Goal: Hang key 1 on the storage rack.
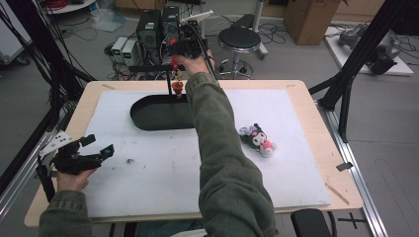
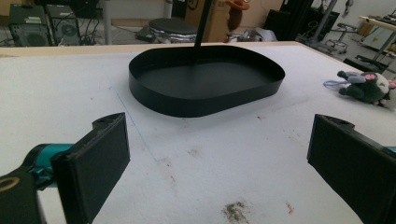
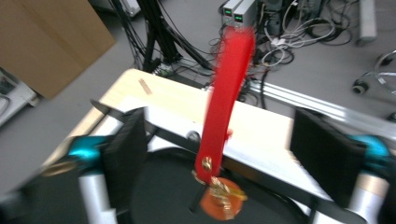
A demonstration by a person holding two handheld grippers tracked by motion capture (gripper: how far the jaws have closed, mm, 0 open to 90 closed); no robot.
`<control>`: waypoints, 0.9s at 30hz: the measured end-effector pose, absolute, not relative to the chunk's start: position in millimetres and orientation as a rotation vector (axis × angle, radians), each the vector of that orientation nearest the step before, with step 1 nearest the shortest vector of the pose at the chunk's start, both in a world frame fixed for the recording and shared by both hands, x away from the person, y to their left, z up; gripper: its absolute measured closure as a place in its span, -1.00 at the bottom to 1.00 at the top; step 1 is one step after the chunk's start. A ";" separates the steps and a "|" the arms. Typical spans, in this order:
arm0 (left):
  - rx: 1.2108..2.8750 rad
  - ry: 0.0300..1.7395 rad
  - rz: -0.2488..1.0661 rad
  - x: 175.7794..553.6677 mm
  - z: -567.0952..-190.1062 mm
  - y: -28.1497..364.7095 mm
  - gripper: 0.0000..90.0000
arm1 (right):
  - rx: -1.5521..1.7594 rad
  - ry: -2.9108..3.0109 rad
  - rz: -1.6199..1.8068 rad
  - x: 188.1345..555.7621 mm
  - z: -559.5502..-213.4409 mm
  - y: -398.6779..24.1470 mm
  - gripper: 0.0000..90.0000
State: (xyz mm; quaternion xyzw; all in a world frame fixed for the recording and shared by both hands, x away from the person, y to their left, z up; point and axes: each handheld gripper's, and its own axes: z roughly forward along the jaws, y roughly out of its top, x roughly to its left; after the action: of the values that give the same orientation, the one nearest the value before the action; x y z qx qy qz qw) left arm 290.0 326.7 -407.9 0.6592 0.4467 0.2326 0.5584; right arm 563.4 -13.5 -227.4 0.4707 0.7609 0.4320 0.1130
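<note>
The right gripper (image 1: 185, 49), jaws wide, hovers over the black tray (image 1: 148, 116) near the desk's far edge, red strap (image 3: 224, 98) dangling between; left gripper (image 1: 96, 150) rests wide-open at the near-left corner

The tray (image 2: 205, 100) looked like matt black metal, smooth-walled. A white, faintly stained sheet (image 1: 163, 177) covered the pale wood surface (image 1: 316, 106). The toy (image 1: 258, 140) was soft plush; the strap (image 3: 226, 93) red fabric.
</note>
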 end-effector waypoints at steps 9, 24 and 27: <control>1.600 1.064 0.551 290.8 -410.5 325.9 -0.86 | 1.233 2.344 1.218 548.5 -238.4 -36.5 -0.99; 1.620 1.070 0.537 289.1 -413.0 326.6 -0.86 | 1.121 2.347 1.135 515.3 -231.0 -67.9 -0.99; 1.624 1.066 0.536 288.2 -412.8 326.4 -0.86 | 1.117 2.350 1.105 510.4 -230.6 -73.2 -0.99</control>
State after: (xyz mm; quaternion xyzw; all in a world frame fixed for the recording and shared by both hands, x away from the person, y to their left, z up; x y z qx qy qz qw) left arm 288.2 326.4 -412.8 0.6814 0.4471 0.2250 0.5340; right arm 510.4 -73.2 -230.6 0.3903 0.8210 0.3862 0.1566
